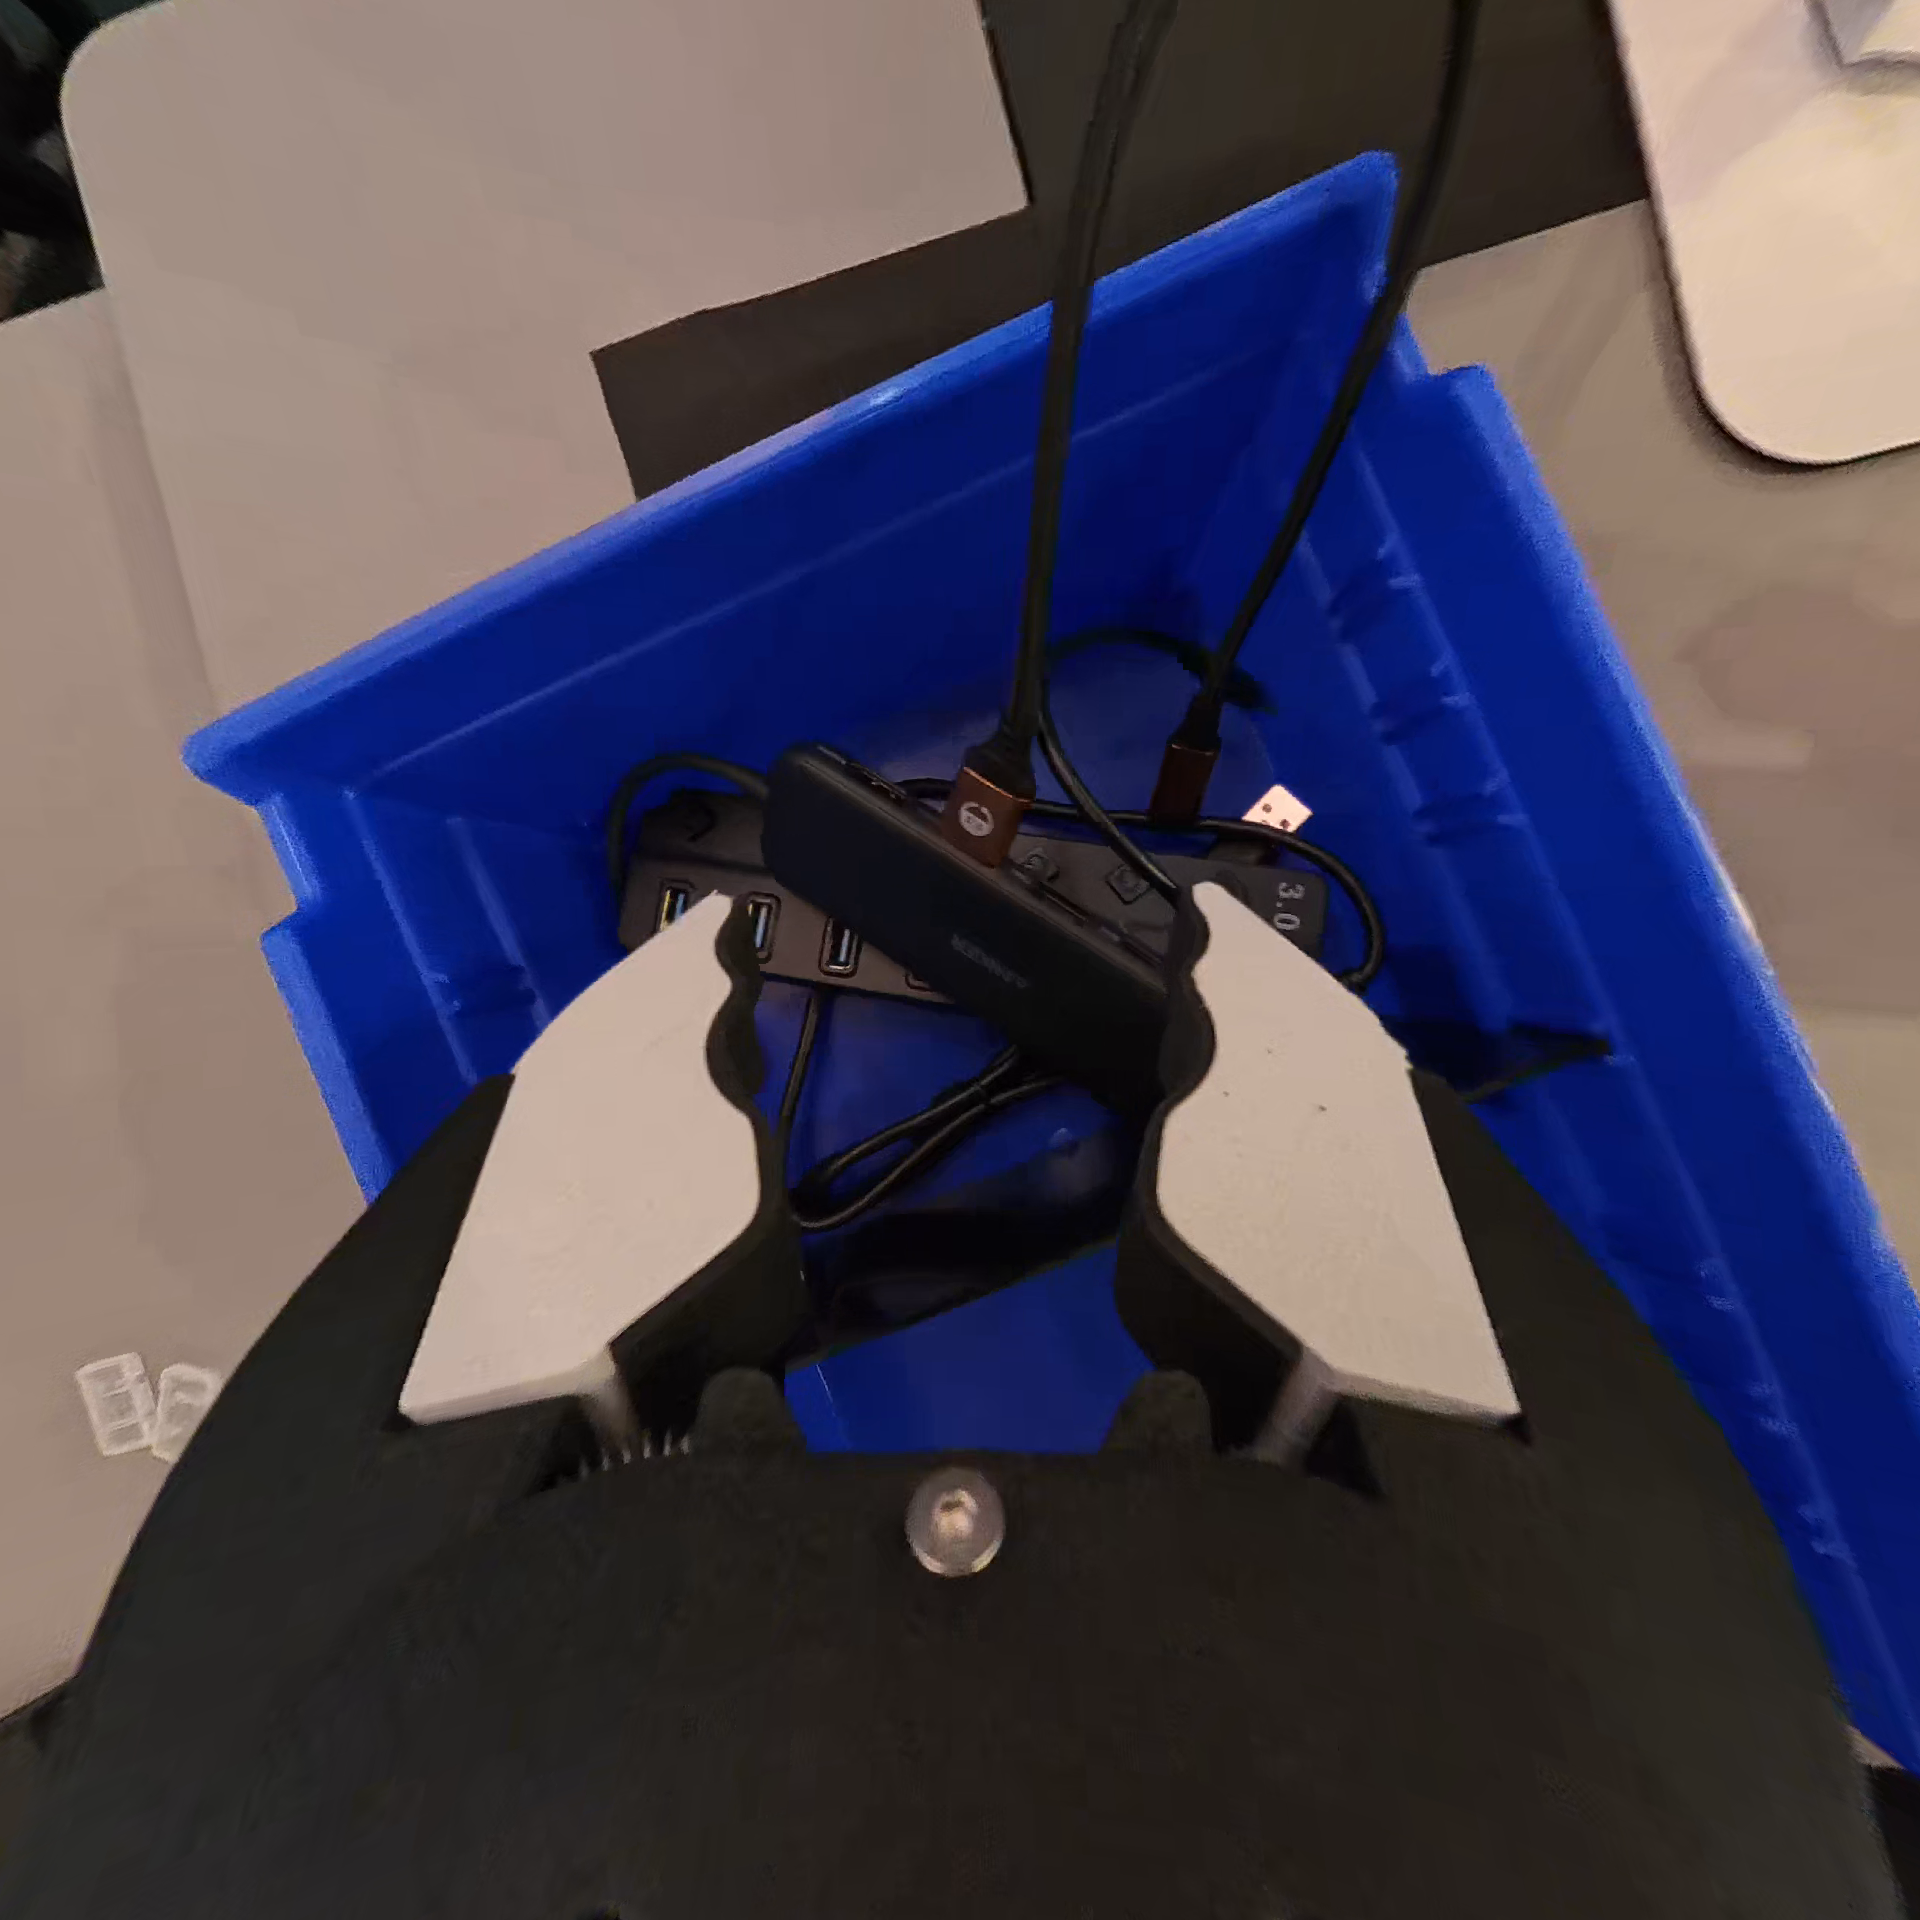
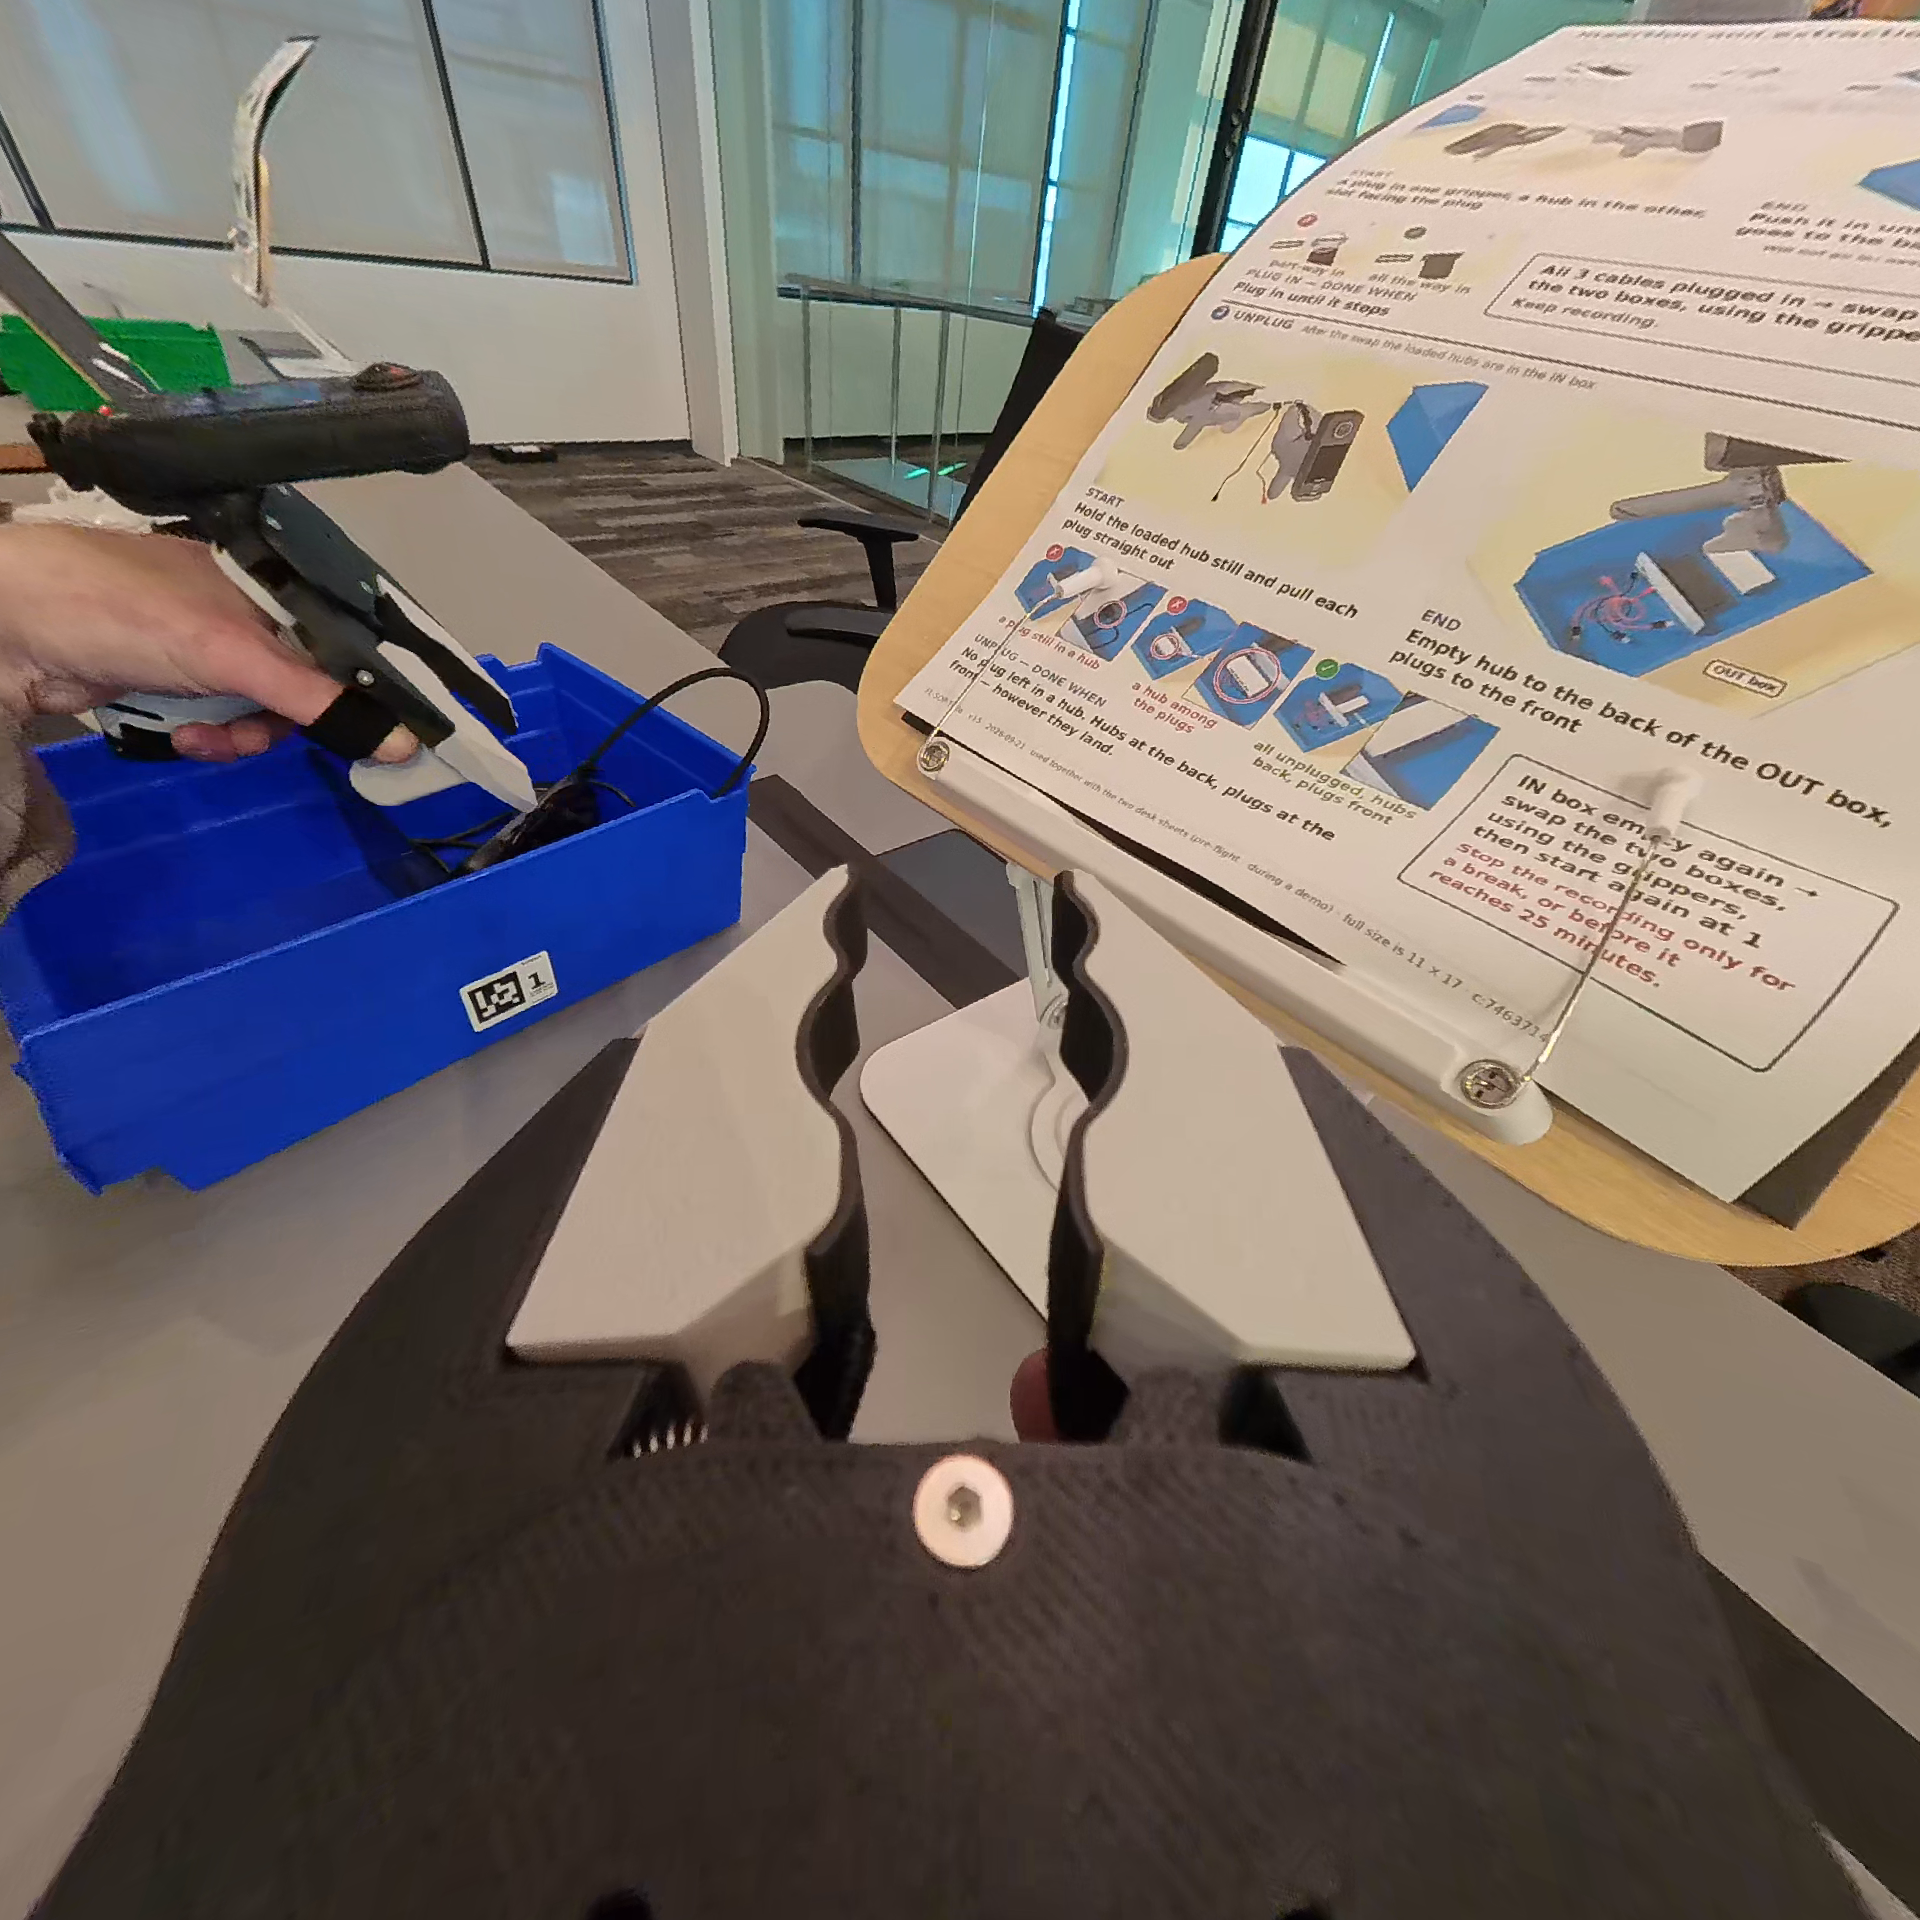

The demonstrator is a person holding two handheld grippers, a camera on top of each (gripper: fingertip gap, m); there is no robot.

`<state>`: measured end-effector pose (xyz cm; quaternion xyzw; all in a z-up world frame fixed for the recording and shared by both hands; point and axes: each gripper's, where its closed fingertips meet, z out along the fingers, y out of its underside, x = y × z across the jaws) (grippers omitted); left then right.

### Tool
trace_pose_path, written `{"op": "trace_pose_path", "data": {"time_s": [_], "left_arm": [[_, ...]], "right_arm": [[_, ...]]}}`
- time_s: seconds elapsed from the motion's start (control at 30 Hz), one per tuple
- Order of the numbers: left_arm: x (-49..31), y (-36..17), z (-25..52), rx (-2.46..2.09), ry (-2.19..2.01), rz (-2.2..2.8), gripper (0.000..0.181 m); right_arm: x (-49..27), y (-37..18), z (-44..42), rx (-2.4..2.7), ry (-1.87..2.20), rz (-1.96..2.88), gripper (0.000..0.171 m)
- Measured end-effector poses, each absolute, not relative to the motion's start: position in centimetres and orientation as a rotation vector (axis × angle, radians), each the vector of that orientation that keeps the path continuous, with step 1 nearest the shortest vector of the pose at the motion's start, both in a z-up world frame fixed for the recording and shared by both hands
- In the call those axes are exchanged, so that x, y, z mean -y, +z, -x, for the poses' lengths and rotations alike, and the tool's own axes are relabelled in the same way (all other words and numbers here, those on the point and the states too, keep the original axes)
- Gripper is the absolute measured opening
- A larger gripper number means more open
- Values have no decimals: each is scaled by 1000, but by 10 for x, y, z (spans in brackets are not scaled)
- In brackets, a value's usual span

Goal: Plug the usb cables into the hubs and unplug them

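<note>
A blue bin (image 1: 831, 582) holds two black USB hubs. A slim dark hub (image 1: 935, 914) lies slantwise on a longer hub (image 1: 800, 945) with blue ports. A black cable with a copper-brown plug (image 1: 985, 821) sits at the slim hub's far end. A second copper-brown plug (image 1: 1184, 774) and a bare silver plug (image 1: 1283, 808) lie behind. My left gripper (image 1: 961, 914) is open just above the slim hub, one finger on each side. It also shows in the right wrist view (image 2: 488, 769), dipped into the bin (image 2: 395, 1039). My right gripper (image 2: 956, 894) is open and empty above the table.
A wooden board with an instruction sheet (image 2: 1455, 644) stands on a white base (image 2: 956, 1101) just ahead of the right gripper. A hand (image 2: 125, 634) holds the left gripper. Small clear plastic pieces (image 1: 135, 1403) lie left of the bin. An office chair (image 2: 831, 582) stands beyond the table. The tips of one gripper are about 35 cm away from the tips of the other. To the bare silver plug (image 1: 1283, 808): left tips about 9 cm, right tips about 30 cm.
</note>
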<state>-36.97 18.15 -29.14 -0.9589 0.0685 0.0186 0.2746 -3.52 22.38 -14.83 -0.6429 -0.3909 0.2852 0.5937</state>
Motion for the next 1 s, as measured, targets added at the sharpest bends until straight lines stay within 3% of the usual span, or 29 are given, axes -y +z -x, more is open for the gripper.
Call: {"op": "trace_pose_path", "data": {"time_s": [0.5,1.0], "left_arm": [[-191,-331,379,-190,56,2729,77],[-207,-315,387,-211,247,2626,28]], "right_arm": [[-229,-151,29,895,677,1518,34],[-233,-158,26,898,665,1534,33]]}}
